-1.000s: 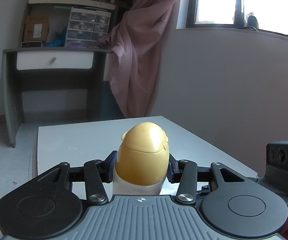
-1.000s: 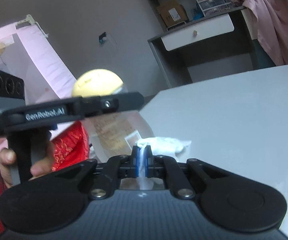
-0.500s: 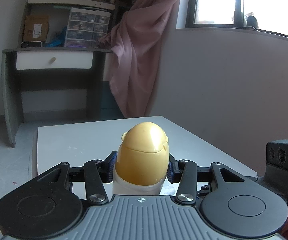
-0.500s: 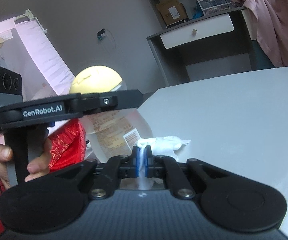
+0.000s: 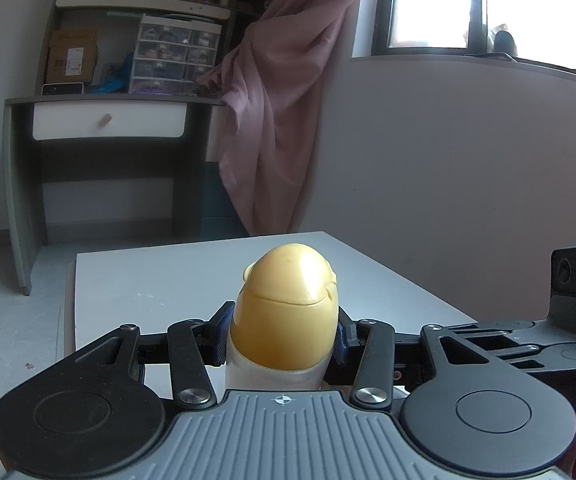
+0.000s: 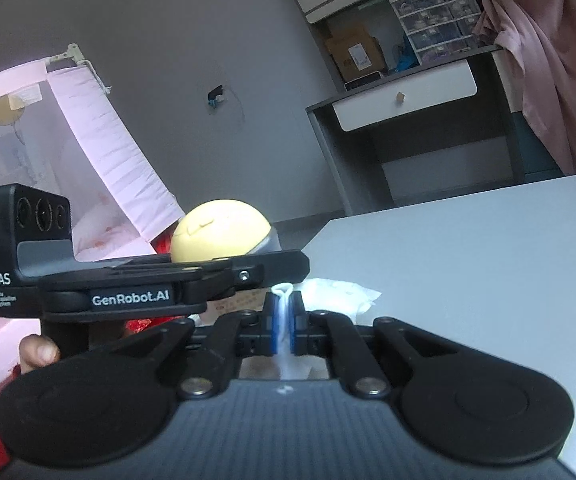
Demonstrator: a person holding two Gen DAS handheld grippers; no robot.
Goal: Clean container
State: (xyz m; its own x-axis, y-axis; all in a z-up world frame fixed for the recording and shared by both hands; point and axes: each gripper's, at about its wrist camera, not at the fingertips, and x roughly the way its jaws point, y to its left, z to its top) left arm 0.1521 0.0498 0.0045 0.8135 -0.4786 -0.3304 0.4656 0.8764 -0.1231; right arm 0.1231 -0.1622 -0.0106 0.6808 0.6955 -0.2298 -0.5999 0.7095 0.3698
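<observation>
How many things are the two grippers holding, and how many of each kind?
White plastic bottle with a rounded yellow cap: 1, clamped in the left gripper
Crumpled white paper tissue: 1, pinched in the right gripper
Total: 2

We're seeing a pale grey table [image 6: 487,264] standing in front of the dark desk [image 6: 411,120]. A crumpled white tissue [image 6: 347,294] is lying on it, nearer us than the desk; whether it's fully resting there, we can't tell.
</observation>
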